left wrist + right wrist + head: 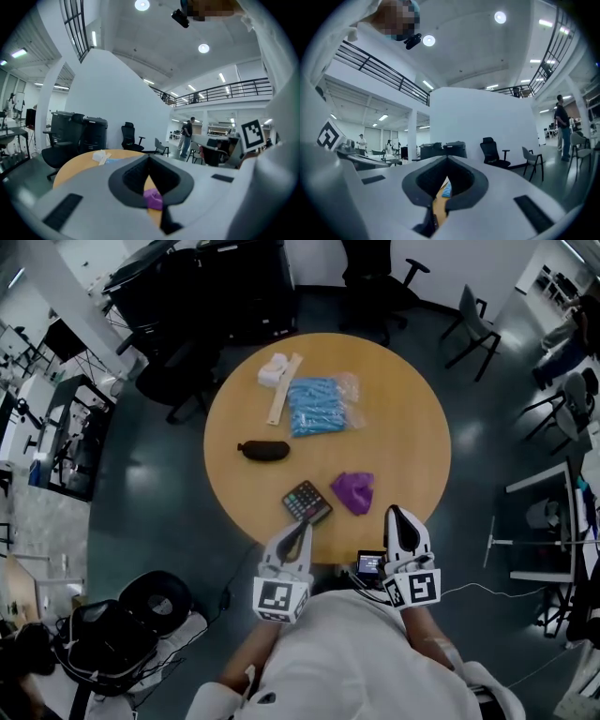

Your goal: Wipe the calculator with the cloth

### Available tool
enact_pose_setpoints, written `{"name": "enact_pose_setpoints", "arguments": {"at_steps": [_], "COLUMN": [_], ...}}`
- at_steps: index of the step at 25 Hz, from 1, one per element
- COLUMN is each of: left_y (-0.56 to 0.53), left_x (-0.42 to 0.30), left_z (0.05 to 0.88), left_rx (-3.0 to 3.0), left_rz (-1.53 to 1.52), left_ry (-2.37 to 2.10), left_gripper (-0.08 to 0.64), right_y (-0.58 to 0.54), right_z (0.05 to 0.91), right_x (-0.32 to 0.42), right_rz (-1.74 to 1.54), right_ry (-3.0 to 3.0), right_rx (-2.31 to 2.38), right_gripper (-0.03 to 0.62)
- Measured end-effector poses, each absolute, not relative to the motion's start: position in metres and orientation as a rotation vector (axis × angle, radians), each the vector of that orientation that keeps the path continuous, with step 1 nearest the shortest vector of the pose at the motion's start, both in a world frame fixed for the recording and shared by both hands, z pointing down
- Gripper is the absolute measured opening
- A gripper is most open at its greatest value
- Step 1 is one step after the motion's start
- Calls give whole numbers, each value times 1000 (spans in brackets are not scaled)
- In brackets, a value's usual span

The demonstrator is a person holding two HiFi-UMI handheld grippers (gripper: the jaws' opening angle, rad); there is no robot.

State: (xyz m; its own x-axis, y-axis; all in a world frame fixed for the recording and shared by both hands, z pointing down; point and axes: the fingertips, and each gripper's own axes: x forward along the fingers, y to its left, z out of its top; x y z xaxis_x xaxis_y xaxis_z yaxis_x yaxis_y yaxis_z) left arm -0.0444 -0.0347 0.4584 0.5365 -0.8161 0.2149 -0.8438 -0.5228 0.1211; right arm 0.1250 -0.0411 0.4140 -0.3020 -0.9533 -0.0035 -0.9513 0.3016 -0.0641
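Note:
A dark calculator (307,502) lies near the front edge of the round wooden table (412,427). A crumpled purple cloth (354,491) rests just right of it, and shows through the left jaws as the purple cloth (153,198). My left gripper (300,529) hovers at the table's front edge, just below the calculator, shut and empty. My right gripper (395,516) hangs right of the cloth, jaws together with nothing between them. Both gripper views look level across the room over the tabletop.
Farther back on the table lie a black pouch (264,450), a blue bag in clear plastic (321,405), a white wad (273,368) and a wooden stick (284,388). Office chairs (380,282) and black cabinets (230,287) ring the table. A small device (370,564) sits at my chest.

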Motion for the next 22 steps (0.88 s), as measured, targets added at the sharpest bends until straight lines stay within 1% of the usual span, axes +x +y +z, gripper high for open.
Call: {"name": "enact_pose_setpoints", "arguments": {"at_steps": [5, 22], "left_y": [-31, -32], "left_x": [-48, -45], "left_z": [472, 476], "left_rx": [2511, 2493], "left_rz": [207, 221], "left_ry": [-1472, -1448], "left_gripper": [8, 8], "right_y": [-28, -36], "right_z": [433, 425], "right_x": [121, 121], "right_rz": [-147, -139], "right_ry": [2531, 2546], "right_rx": [-1819, -1782], "right_gripper": [15, 15]}}
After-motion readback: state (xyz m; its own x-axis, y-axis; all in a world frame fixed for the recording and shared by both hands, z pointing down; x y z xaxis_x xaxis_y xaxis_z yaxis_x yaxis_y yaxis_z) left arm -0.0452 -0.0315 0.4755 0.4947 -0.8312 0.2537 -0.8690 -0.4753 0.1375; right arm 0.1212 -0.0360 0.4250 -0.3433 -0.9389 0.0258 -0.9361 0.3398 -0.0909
